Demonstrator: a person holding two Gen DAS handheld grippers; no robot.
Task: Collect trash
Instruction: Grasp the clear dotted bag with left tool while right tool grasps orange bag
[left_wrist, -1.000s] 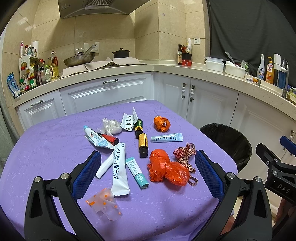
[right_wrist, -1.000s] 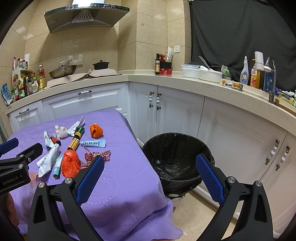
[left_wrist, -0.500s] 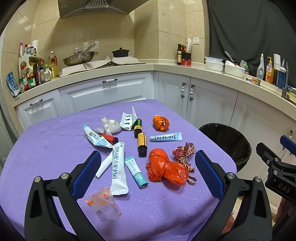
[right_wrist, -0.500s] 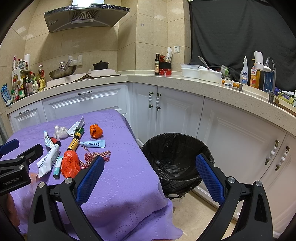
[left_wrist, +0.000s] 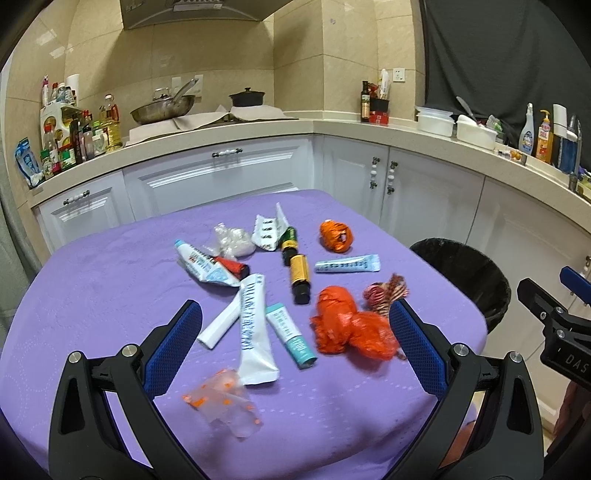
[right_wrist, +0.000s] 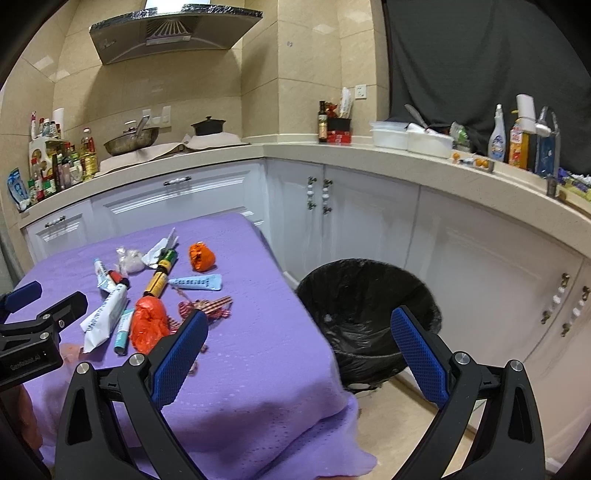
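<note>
Since a second ago your left gripper (left_wrist: 291, 347) has edged nearer the litter; jaws wide, empty, orange bag (left_wrist: 347, 328) between them. Right gripper (right_wrist: 299, 354) gapes empty, bin (right_wrist: 369, 317) straight ahead, seemingly holding nothing. Nothing collected yet.

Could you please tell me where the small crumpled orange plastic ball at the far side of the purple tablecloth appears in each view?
Left wrist view: the small crumpled orange plastic ball lies above centre, just above the pale blue printed tube.
Right wrist view: it sits left of centre, again just beyond that tube.
Shared landmark: the black-lined round trash bin, right of the table.
</note>
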